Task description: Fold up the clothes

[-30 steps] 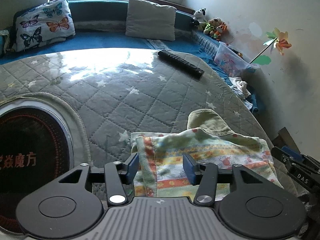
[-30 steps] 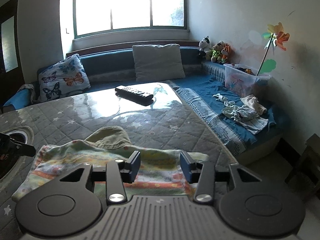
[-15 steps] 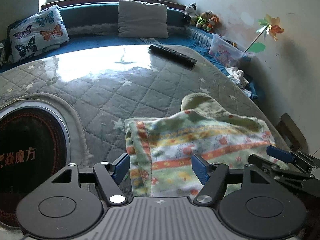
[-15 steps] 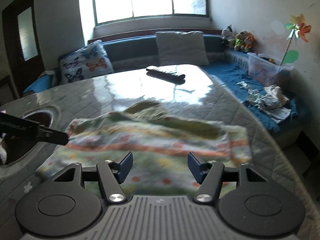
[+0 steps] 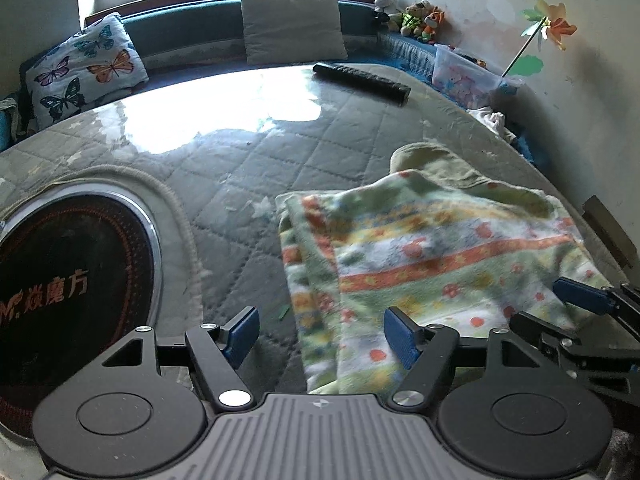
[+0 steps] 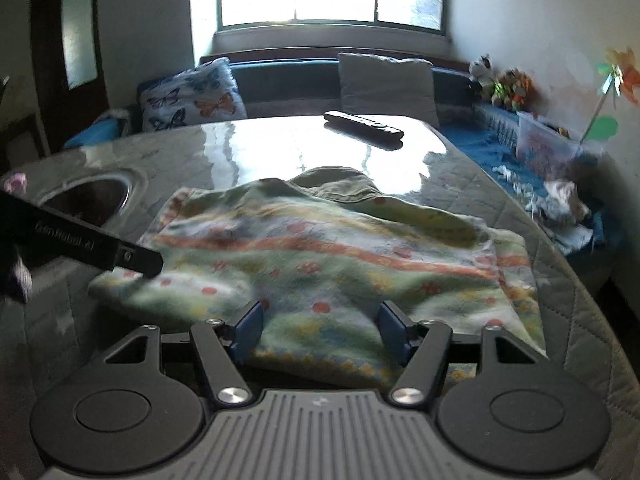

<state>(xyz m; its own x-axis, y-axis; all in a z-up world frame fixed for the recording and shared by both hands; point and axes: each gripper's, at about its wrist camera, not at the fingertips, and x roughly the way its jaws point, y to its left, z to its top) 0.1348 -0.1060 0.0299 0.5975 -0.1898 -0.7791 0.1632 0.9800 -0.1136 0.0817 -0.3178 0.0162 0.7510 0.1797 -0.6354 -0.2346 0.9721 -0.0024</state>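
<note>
**Patterned cloth lying doubled on the quilted table**

On the quilted table [image 5: 248, 168], the patterned cloth [image 5: 440, 256] is lying at about 2 o'clock in the left camera and at 12 o'clock in the right camera. It is looking doubled over: along its left side, layered edges are showing. A plain olive garment [image 5: 432, 160] is peeking out from under its far edge.

Both tongs are standing wide open and are holding nothing. The left gripper [image 5: 320, 332] is hovering over the near left corner of the cloth, with one blue pad over the table and the other over the fabric. The right gripper [image 6: 322, 330] is hovering over the near edge, with both pads above the fabric.

I am judging that a fold is already in place. Whether another fold is coming, or the piece is being finished, these pictures are not settling. Any next grip is asking for both near corners to be taken evenly, so that the layers are not sliding apart.

At 1 o'clock, near the wall, a clear plastic box [image 5: 464, 76] is holding colourful items, too small to name. At 9 o'clock, a round recessed burner [image 5: 68, 280] is sitting in the table, with nothing in it.
</note>
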